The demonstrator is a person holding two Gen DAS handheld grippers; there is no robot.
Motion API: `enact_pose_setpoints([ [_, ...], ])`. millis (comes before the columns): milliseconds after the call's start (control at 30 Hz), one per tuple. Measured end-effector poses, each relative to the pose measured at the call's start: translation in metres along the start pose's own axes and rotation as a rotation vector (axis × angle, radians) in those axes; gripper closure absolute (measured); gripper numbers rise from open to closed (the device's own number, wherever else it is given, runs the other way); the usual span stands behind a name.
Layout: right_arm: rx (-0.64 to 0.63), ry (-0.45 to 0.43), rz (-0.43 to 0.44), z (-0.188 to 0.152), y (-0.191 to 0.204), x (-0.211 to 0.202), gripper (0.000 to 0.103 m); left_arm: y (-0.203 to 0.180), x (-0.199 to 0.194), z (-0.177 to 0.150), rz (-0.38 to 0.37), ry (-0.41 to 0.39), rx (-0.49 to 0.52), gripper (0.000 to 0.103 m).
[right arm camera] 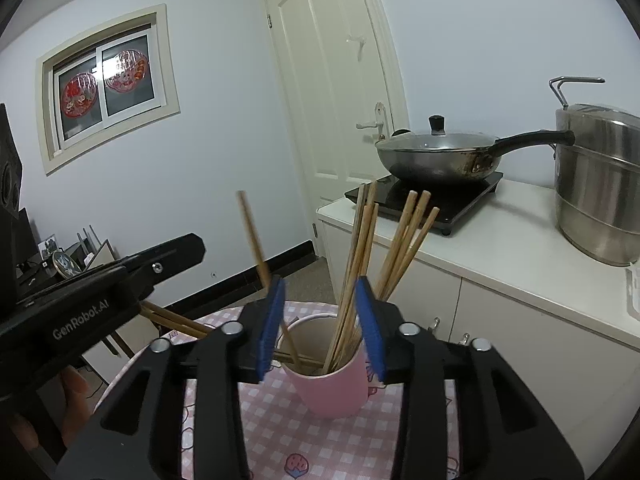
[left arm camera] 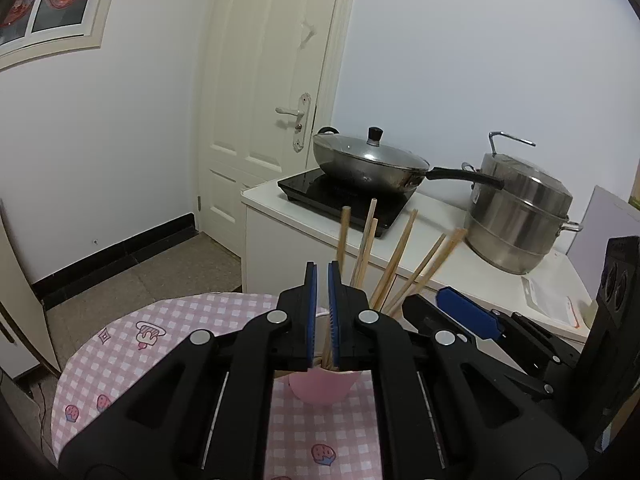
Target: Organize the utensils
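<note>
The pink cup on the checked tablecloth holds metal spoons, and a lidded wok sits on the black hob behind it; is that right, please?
Not quite: the pink cup holds wooden chopsticks, not metal spoons, as the right wrist view shows. The lidded wok does sit on the black hob.

Chopsticks (right arm camera: 352, 280) stand in the cup (right arm camera: 332, 392) on the table (right arm camera: 276, 432).
</note>
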State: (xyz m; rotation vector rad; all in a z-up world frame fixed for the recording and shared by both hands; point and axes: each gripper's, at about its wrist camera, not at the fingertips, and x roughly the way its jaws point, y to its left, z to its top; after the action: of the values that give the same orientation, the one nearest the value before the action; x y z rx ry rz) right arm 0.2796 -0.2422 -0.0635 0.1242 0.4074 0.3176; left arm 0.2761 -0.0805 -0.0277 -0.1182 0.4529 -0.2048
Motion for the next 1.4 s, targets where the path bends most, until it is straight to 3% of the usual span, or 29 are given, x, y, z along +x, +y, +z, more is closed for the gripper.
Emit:
enact_pose_setpoints([
  [200, -0.005, -0.013, -0.002, 0.003, 0.004, -0.015, 0.063, 0.002, -0.018, 0.002, 0.0, -0.011, -0.006, 0.097],
  [233, -0.006, -0.015, -0.003, 0.003, 0.005, -0.017, 0.063, 0.003, -0.021, 0.002, 0.002, -0.012, -0.007, 0.091],
  [267, -0.008, -0.017, -0.004, 0.003, 0.006, -0.021, 0.062, 0.004, -0.024, 0.001, 0.0, -0.013, -0.012, 0.082],
  [300, -0.008, -0.021, -0.005, 0.003, 0.007, -0.025, 0.062, 0.006, -0.028, 0.001, -0.001, -0.02, -0.021, 0.05],
  [333, -0.009, -0.024, -0.005, 0.003, 0.007, -0.028, 0.062, 0.008, -0.035, 0.0, -0.002, -0.048, -0.035, 0.039],
  [667, -0.022, -0.044, -0.014, -0.006, 0.017, -0.061, 0.06, 0.016, -0.074, -0.007, 0.02, -0.069, -0.024, 0.039],
  [867, -0.05, -0.068, -0.035, -0.015, 0.028, -0.083, 0.055, 0.019, -0.102, -0.023, 0.05, -0.069, 0.008, 0.031],
  [1133, -0.073, -0.101, -0.04, -0.031, 0.046, -0.112, 0.035, 0.024, -0.141, -0.04, 0.089, -0.106, 0.055, 0.02],
  [1400, -0.09, -0.168, -0.073, -0.048, 0.063, -0.141, 0.024, 0.026, -0.185, -0.056, 0.155, -0.184, 0.103, 0.013],
])
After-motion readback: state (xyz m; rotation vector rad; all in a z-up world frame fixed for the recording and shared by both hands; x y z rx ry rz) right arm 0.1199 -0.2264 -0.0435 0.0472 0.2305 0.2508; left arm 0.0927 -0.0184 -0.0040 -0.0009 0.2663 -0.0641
